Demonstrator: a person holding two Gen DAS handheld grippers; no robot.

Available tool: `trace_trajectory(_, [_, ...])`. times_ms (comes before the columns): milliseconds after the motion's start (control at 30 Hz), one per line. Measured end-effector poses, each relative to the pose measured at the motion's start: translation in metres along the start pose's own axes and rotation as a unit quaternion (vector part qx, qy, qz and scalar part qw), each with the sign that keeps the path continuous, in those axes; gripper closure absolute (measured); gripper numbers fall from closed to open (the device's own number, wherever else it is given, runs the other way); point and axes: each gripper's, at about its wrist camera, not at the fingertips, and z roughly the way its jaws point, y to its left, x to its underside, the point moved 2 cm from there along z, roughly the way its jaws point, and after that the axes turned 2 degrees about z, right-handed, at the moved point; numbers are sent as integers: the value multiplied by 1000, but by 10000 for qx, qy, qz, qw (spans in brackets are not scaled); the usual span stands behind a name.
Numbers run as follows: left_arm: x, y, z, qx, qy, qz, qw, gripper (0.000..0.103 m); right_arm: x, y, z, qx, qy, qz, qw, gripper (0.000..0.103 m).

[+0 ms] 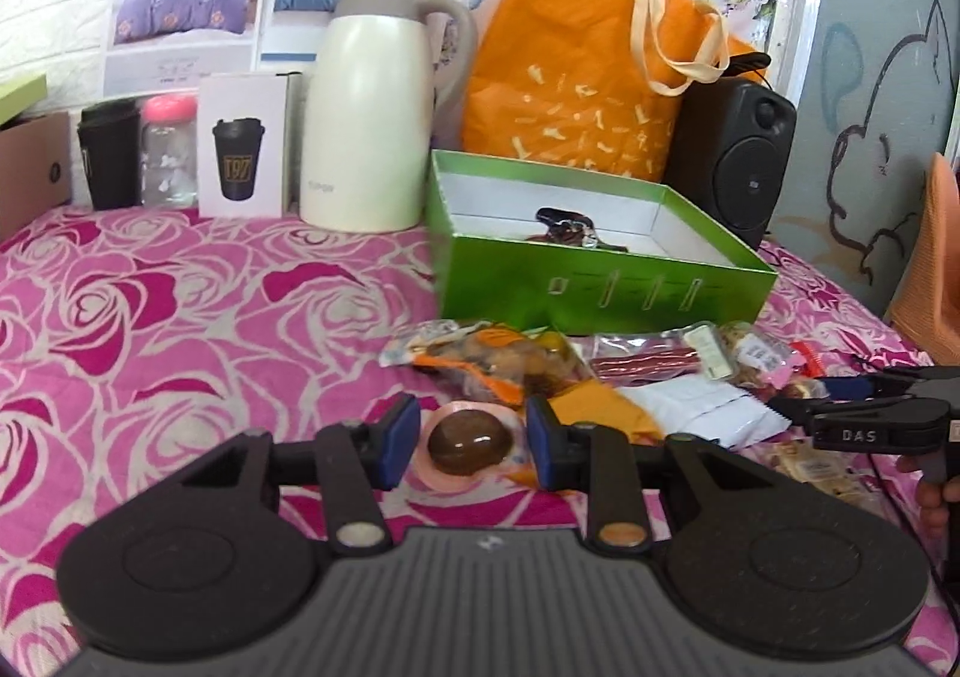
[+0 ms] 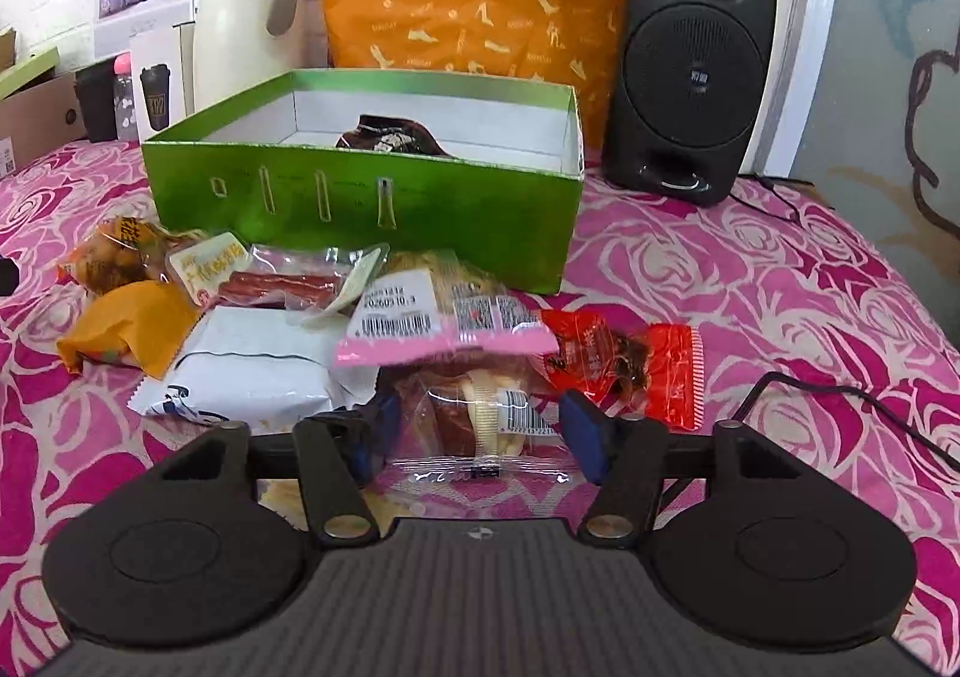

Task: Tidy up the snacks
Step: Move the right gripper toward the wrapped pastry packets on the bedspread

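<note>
**Desk:** What does your left tool (image 1: pixel 470 444) have, low in the centre of its frame?

**Operator:** Nothing gripped yet. I have its blue pads (image 1: pixel 401 440) spread wide to either side of a round brown snack in a pink wrapper (image 1: pixel 470 446), which lies flat on the rose-patterned bed cover (image 1: pixel 180 317). There is a gap on both sides, so I judge this a line-up before closing, not a hold.

**Desk:** And the right tool?

**Operator:** The right tool (image 2: pixel 480 431) is also spread wide, straddling a clear packet with a barcode strip (image 2: pixel 474 425) at the near edge of the pile. Whether a pad touches the film, I cannot tell. In the left view the same tool enters at the right edge, above the heap.

**Desk:** Where do the snacks sit?

**Operator:** Loose in a cluster just in front of the green box (image 2: pixel 360 197): a white pouch (image 2: pixel 252 359) left of centre, an orange packet (image 2: pixel 120 323) further left, a pink-edged pack (image 2: pixel 444 329) in the middle, a red wrapper (image 2: pixel 630 365) to the right.

**Desk:** Why there?

**Operator:** My reading: the open box is the destination. One dark packet (image 2: pixel 390 137) already lies inside, so most of the sorting remains. The cream jug (image 1: pixel 366 125), orange bag (image 1: pixel 576 77) and black speaker (image 2: pixel 690 65) stand behind it, clear of the path.
</note>
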Motion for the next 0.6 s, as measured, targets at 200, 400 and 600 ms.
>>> trace_trajectory(200, [3,-2,1,52,70,-109,9999,75,5,-9,-17,-172,16,440,9989,17])
trace_trajectory(400, [6,-6,-4,57,82,-157,9998,75,14,-21,-50,-376,-315,1358,9895,19])
trace_trajectory(600, [8,-17,-10,56,126,-144,9998,75,21,-12,-93,-685,-900,1826,9767,96])
